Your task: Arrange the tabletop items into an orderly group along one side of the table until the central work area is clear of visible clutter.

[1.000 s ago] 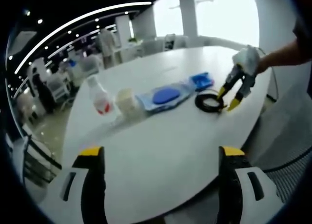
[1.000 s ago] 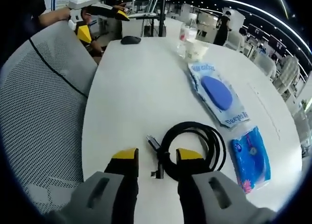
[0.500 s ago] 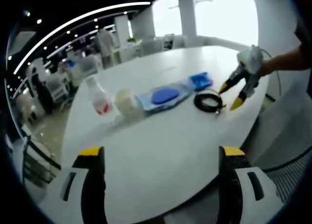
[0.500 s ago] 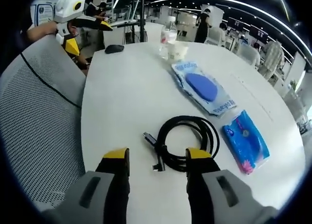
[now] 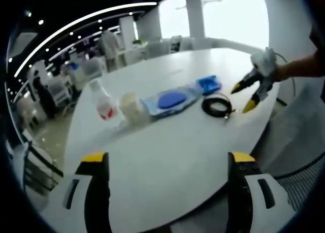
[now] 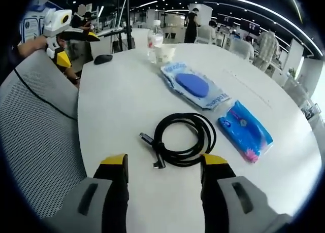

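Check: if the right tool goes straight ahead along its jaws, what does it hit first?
Most likely the cable: the coil lies on the table right ahead of the open right tool. Depth is unclear, so the tool might pass above it.

Both views looked across the white tabletop from opposite edges, sharing the black cable and the row of items.

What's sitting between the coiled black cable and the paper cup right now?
The flat blue-and-white packet lies between the cable and the cup, seen in the right gripper view.
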The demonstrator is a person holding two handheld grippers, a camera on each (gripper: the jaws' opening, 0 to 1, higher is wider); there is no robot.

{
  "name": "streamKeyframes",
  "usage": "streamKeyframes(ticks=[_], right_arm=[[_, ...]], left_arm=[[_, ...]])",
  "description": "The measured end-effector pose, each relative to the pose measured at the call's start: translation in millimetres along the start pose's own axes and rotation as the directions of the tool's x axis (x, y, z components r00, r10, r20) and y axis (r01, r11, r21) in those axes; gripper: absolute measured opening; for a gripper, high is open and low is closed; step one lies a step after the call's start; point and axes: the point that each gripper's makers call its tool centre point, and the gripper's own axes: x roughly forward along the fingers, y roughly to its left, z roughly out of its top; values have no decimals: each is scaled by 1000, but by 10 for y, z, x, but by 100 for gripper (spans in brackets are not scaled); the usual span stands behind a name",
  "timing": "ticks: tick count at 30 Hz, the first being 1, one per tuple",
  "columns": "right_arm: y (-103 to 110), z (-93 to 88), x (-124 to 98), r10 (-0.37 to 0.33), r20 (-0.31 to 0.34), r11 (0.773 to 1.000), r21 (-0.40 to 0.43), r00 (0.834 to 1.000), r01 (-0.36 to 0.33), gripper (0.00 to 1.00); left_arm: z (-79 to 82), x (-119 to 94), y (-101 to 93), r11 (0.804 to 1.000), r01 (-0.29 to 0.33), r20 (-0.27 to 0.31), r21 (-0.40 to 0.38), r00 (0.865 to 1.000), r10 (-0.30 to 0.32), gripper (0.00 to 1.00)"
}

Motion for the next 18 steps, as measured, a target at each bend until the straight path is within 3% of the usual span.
streamKeyframes(ticks=[18], right_arm=[[-101,-32,-202,-82,21,993,87,996,80,64]], left_arm=[[-4,-1,-21,1000,6,-3,11,1000,-6,93]])
